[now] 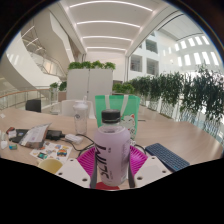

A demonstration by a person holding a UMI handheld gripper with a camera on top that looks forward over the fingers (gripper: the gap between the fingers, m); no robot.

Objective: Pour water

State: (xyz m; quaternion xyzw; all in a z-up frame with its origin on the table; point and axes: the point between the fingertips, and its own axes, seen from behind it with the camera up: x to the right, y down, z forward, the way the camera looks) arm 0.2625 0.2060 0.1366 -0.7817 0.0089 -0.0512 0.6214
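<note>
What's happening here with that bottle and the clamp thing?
A hand-held gripper is clamped on a white-capped plastic bottle, its two pink-padded fingers pressing on the bottle's sides. It is over a cluttered table, with a keyboard just beside it. No pouring shows yet; the bottle stands upright.

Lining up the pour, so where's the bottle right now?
In the gripper view the bottle stands upright between the gripper fingers, whose pink pads hug its sides, with a keyboard on the table just to its right.
</note>
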